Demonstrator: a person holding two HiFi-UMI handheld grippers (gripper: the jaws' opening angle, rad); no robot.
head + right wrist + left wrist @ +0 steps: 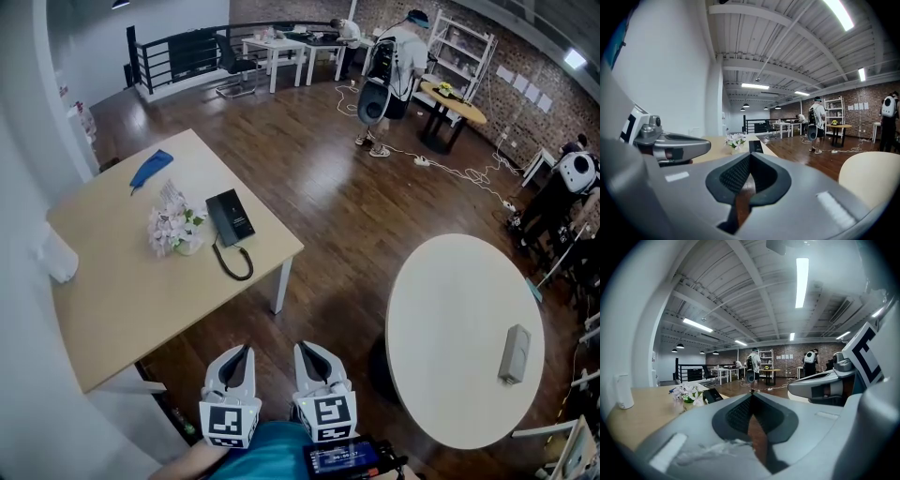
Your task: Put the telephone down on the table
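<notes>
The telephone [231, 217] is lying flat on the wooden table [122, 291], close to that table's right edge. Its dark cord [232, 262] is looping just beside it toward the table's near corner. Nothing is holding or touching the set, so I am judging the put-down itself as already done: the telephone is resting on the tabletop with its weight fully on the wood. The left gripper [241, 352] and the right gripper [307, 349] are hanging side by side beyond the table's near corner, over the dark floor and well apart from the telephone. Both are clenched on nothing. In the left gripper view the two ribbed pads are meeting at a point with only floor and room showing past them, and the right gripper view is showing the same, jaws together with no object between. In both of those views the telephone is appearing small and far off on the table, just beside the pot of pale flowers [173, 230], which is standing further in from the table's right edge. A blue cloth [151, 168] is lying toward the table's far corner, clear of the set. Whether the handset is sitting squarely on its base is too small to tell. As far as I am reading it, nothing is remaining for the grippers to carry.
</notes>
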